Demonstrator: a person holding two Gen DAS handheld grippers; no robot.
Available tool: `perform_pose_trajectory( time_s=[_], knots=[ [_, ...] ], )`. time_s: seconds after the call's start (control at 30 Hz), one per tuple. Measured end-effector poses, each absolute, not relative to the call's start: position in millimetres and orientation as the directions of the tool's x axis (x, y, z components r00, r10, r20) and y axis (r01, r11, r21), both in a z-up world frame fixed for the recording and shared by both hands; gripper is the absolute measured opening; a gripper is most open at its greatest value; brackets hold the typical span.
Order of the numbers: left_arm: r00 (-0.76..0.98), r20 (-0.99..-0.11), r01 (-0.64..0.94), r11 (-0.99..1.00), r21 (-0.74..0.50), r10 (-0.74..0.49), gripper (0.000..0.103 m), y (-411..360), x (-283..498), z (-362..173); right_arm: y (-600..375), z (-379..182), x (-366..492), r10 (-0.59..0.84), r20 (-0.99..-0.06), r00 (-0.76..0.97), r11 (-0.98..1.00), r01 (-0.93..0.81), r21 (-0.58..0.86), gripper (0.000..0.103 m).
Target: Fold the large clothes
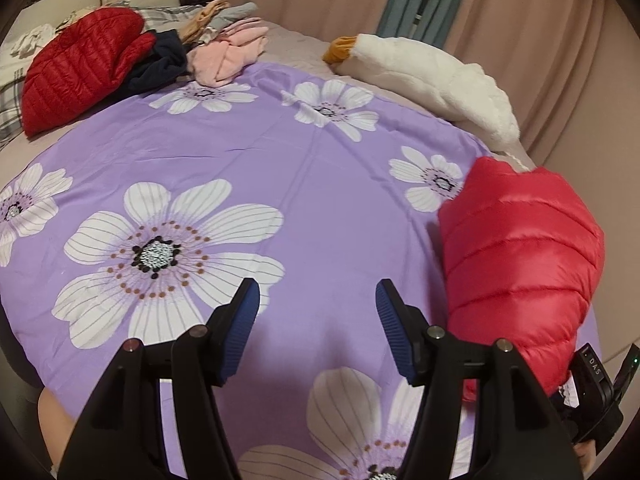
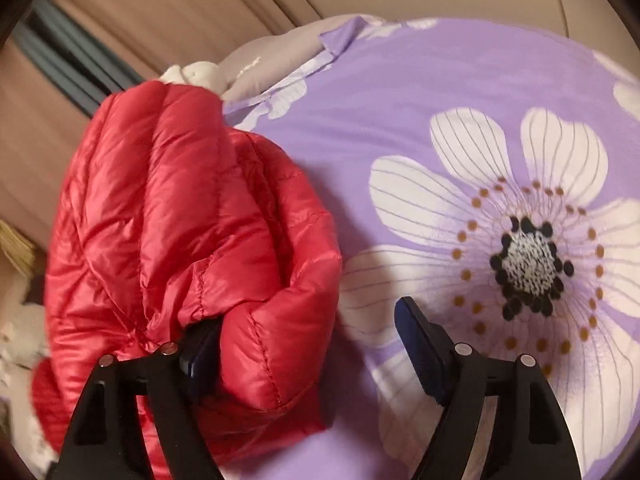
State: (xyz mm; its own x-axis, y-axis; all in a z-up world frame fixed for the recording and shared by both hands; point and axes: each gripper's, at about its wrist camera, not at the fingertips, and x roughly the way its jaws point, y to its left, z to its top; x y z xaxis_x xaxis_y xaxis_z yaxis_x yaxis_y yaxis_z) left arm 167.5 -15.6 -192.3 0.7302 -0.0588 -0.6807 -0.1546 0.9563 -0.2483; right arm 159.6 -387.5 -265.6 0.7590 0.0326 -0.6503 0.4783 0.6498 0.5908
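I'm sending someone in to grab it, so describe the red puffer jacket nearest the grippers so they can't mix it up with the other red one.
Start at the purple floral sheet covering the bed. On its right edge, just below the white plush goose, sits a folded bright red puffer jacket. The other red jacket, darker, lies at the far left by the heap of clothes.
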Motion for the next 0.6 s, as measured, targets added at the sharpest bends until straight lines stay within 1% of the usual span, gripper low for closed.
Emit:
perform_pose_trajectory(
  time_s=[0.17,0.3,0.4,0.47,0.5,0.53,0.57,0.6],
  knots=[
    [0.740,-0.670,-0.134,0.964,-0.229,-0.056,0.061,-21,163,-186,-385,-246,138,0.019,-0.628,0.778,0.644,0.471,0.602,0.080],
    [0.754,-0.654,-0.136,0.963,-0.235,-0.053,0.062,-17,162,-181,-390,-229,118,-0.036,-0.616,0.787,0.630,0.496,0.597,0.080],
    [0.766,-0.641,-0.142,0.963,-0.231,-0.041,0.060,-20,168,-180,-392,-199,108,-0.096,-0.566,0.819,0.639,0.487,0.596,0.080],
    [0.768,-0.637,-0.122,0.965,-0.233,-0.057,0.057,-27,175,-182,-380,-169,119,-0.107,-0.525,0.844,0.704,0.437,0.559,0.079],
    [0.766,-0.639,-0.116,0.964,-0.239,-0.067,0.048,-29,176,-182,-374,-158,127,-0.104,-0.501,0.859,0.739,0.403,0.539,0.070],
    [0.763,-0.642,-0.110,0.961,-0.252,-0.080,0.042,-32,178,-183,-367,-146,136,-0.095,-0.474,0.876,0.773,0.365,0.519,0.062],
    [0.757,-0.645,-0.101,0.956,-0.277,-0.107,0.041,-35,180,-182,-363,-136,151,-0.075,-0.466,0.882,0.799,0.333,0.501,0.043],
    [0.754,-0.646,-0.101,0.950,-0.294,-0.120,0.038,-36,181,-182,-360,-129,170,-0.046,-0.496,0.867,0.811,0.322,0.488,0.032]
  ],
)
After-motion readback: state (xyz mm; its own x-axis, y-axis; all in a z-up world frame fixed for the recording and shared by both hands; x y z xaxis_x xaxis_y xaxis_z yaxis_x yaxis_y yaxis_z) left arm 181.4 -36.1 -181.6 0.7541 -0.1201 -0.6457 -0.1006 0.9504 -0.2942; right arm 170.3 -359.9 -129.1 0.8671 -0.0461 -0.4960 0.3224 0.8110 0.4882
